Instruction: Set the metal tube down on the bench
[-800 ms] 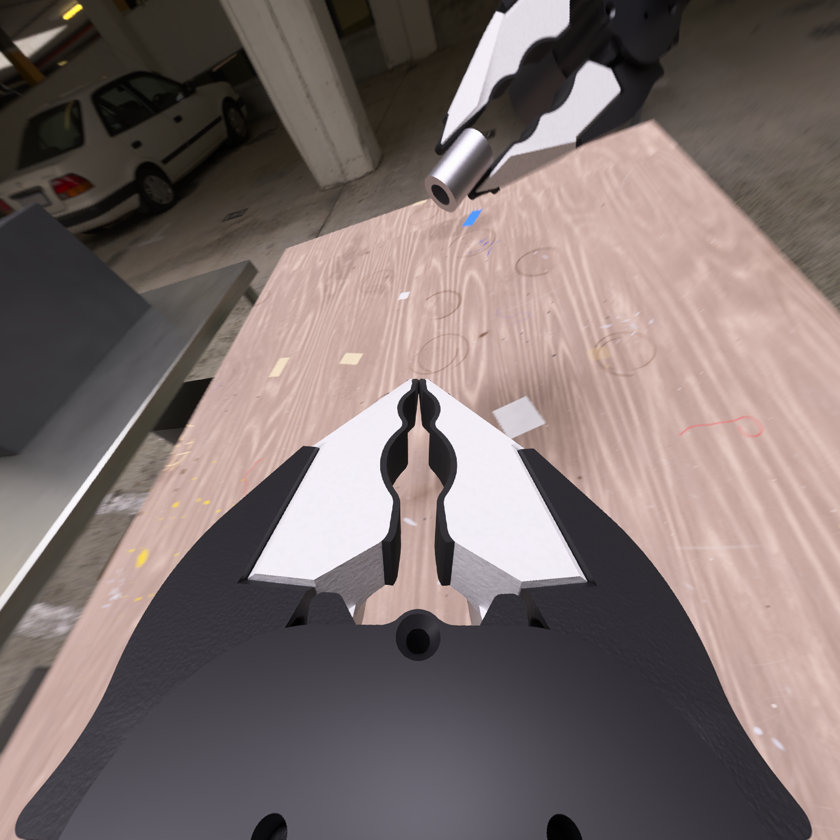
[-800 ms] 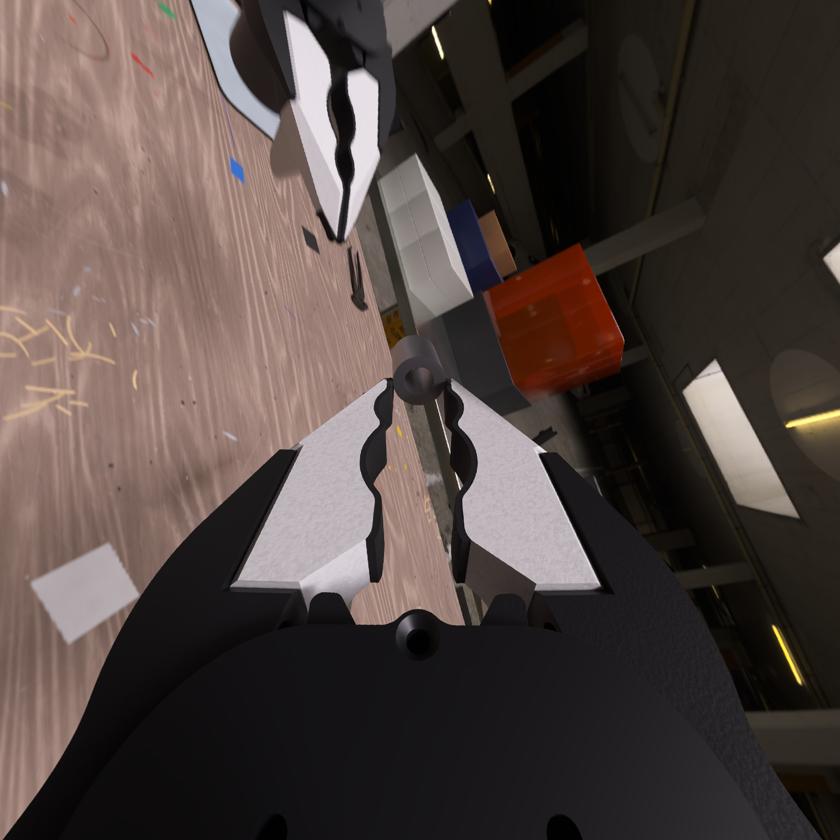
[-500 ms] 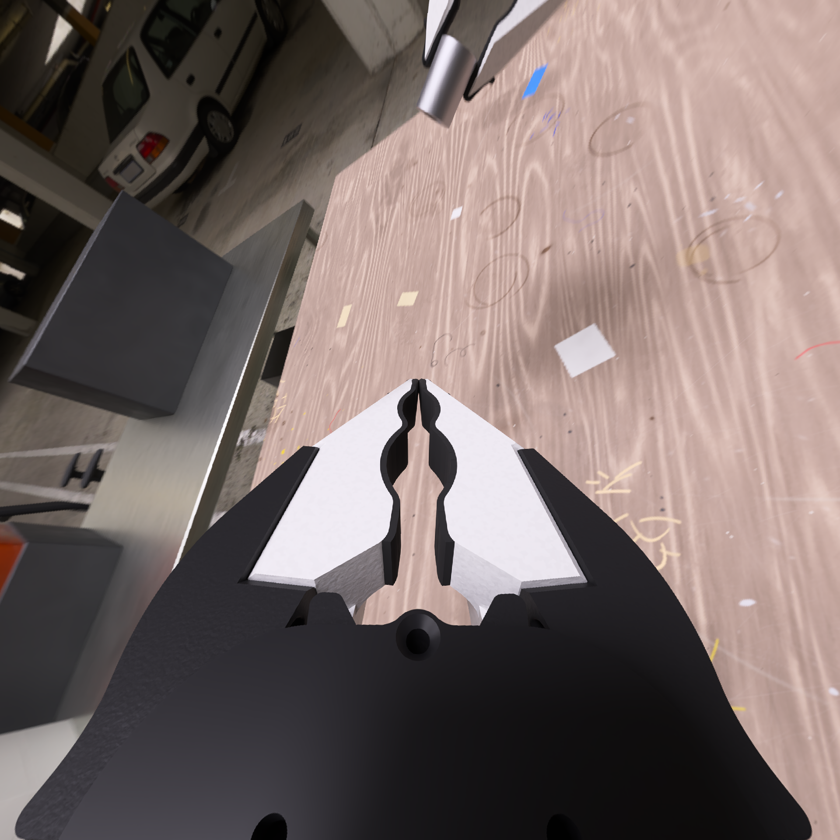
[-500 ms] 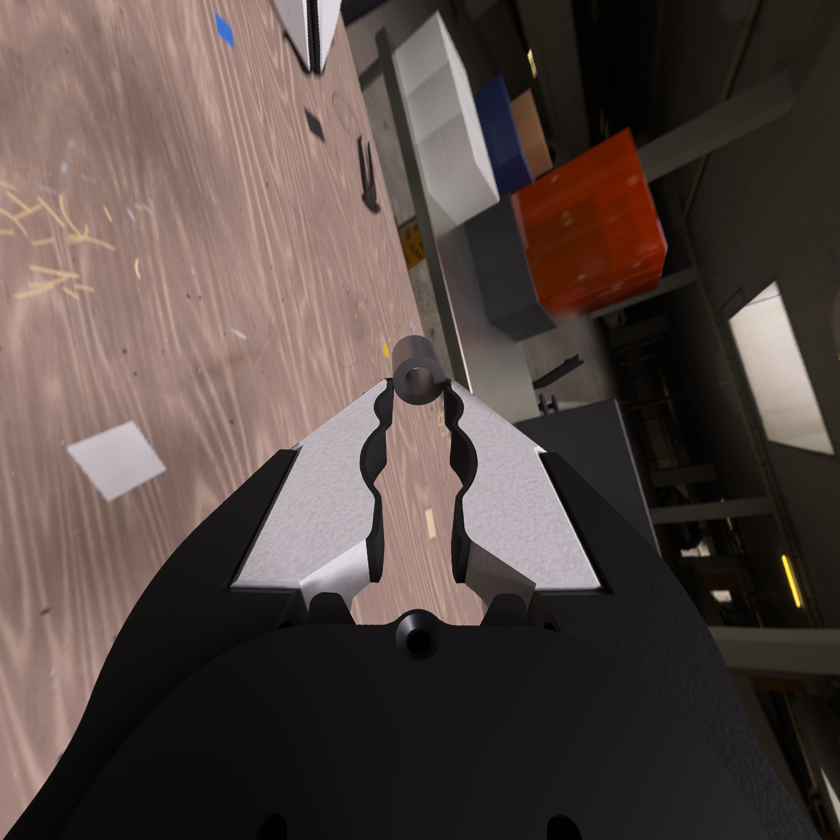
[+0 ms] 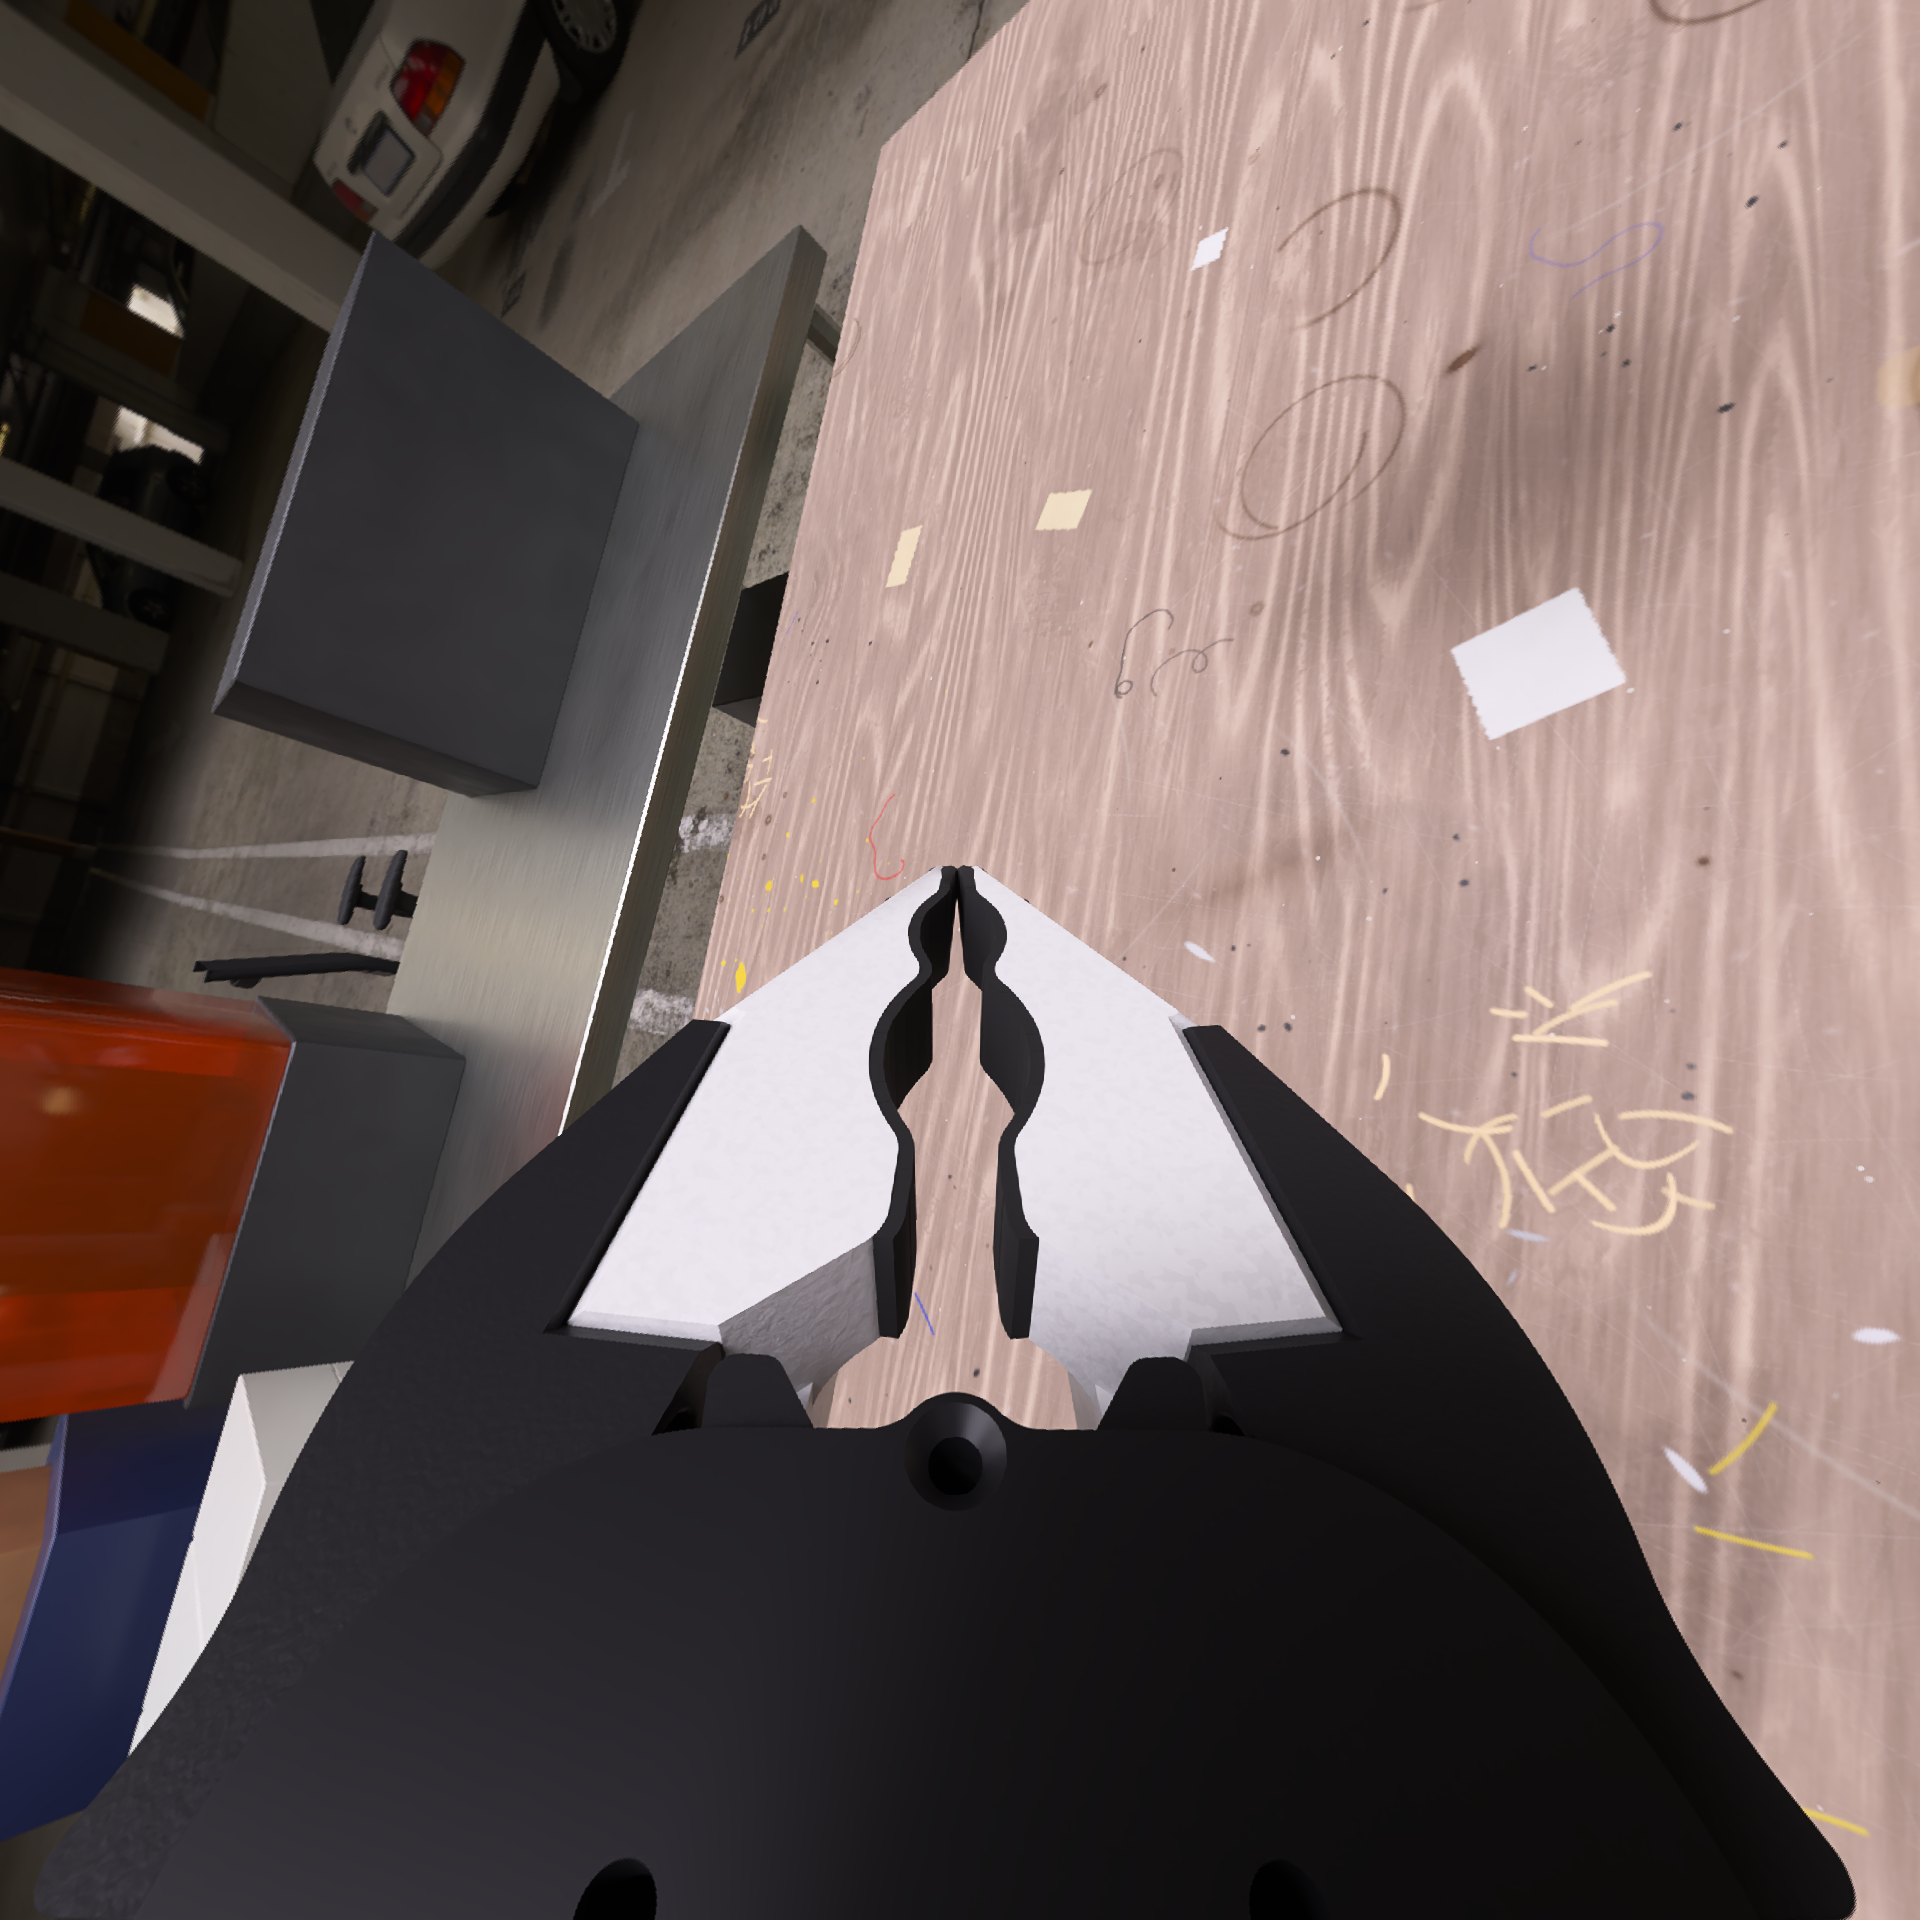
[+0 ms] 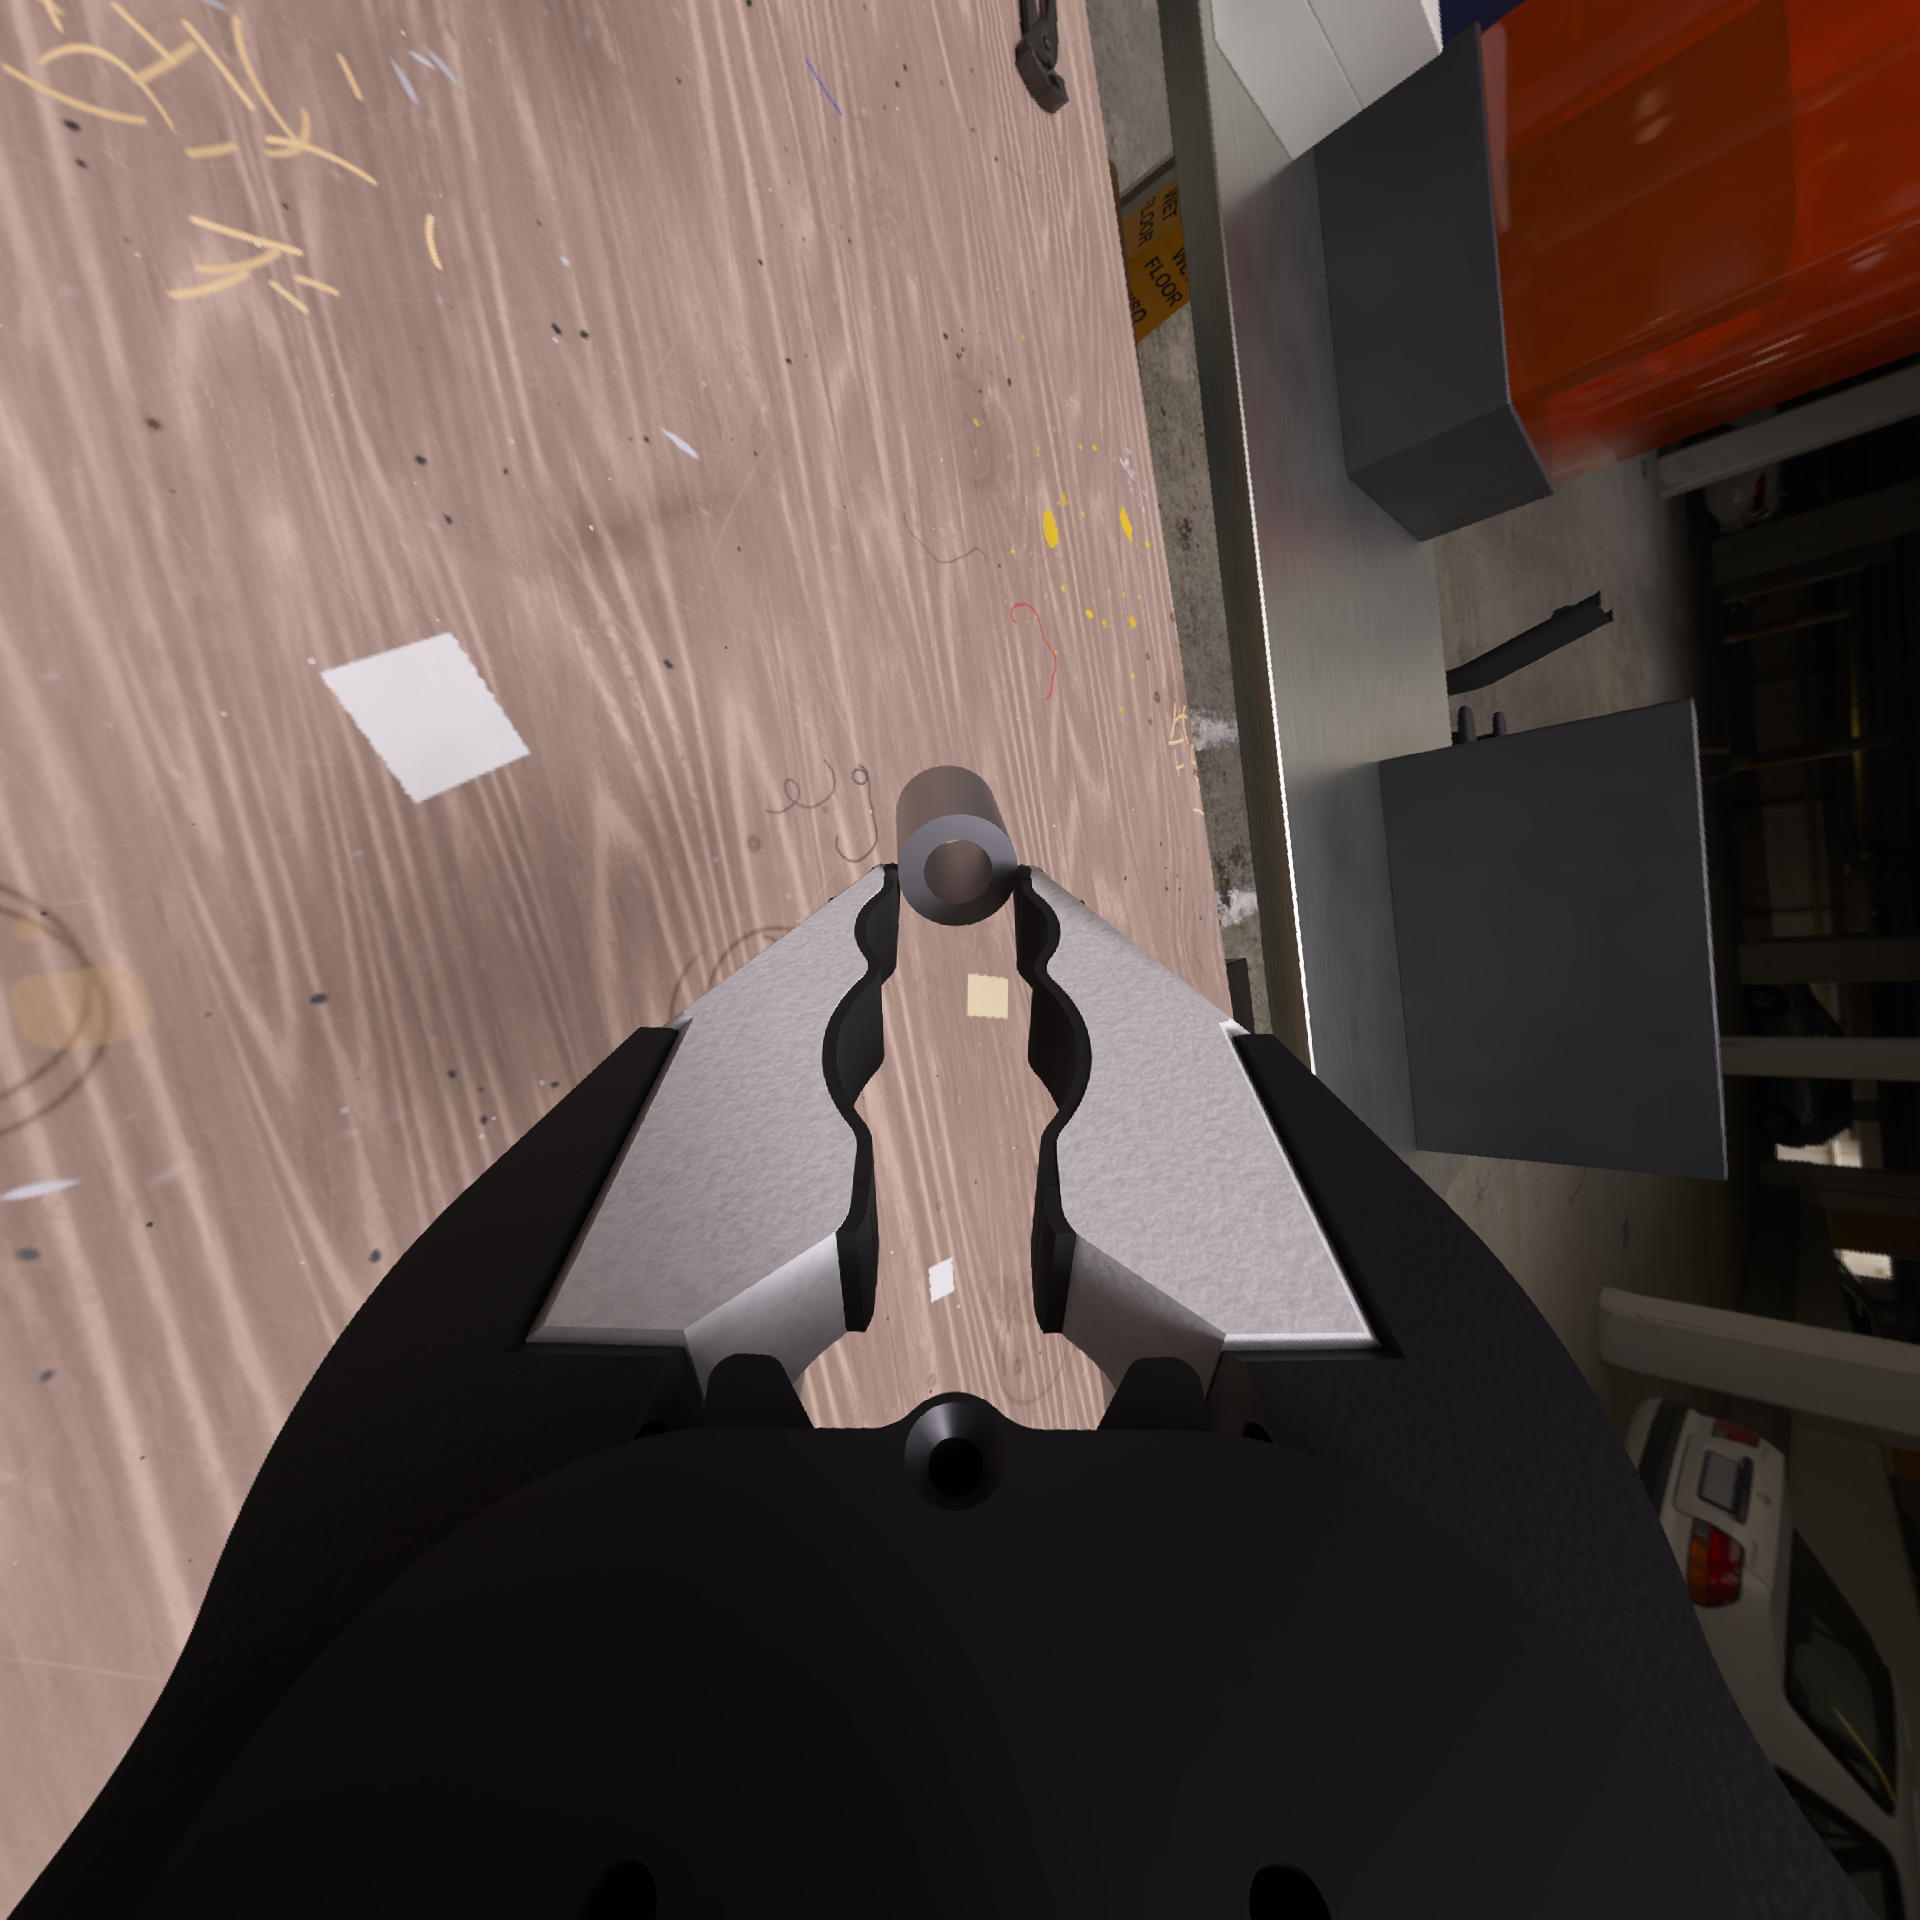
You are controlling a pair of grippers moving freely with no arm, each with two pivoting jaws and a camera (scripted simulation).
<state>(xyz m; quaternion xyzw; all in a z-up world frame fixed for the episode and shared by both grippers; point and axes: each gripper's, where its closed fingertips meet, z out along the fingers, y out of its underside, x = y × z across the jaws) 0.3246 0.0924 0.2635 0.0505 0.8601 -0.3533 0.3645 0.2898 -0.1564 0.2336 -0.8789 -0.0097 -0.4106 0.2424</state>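
Observation:
In the right wrist view my right gripper is shut on a short grey metal tube, held end-on between the fingertips above the wooden bench. The tube's open bore faces the camera. In the left wrist view my left gripper is shut and empty, its fingertips touching, over the bench near its left edge. The tube and the right gripper are out of the left wrist view.
A white paper square lies on the bench, also in the left wrist view. Beside the bench runs a metal shelf with grey boxes and an orange crate. A yellow floor sign and a white car stand beyond.
Both grippers have swung and moved apart; the right gripper and tube have left the left wrist view. The right gripper, still holding the tube, now points down at the bench.

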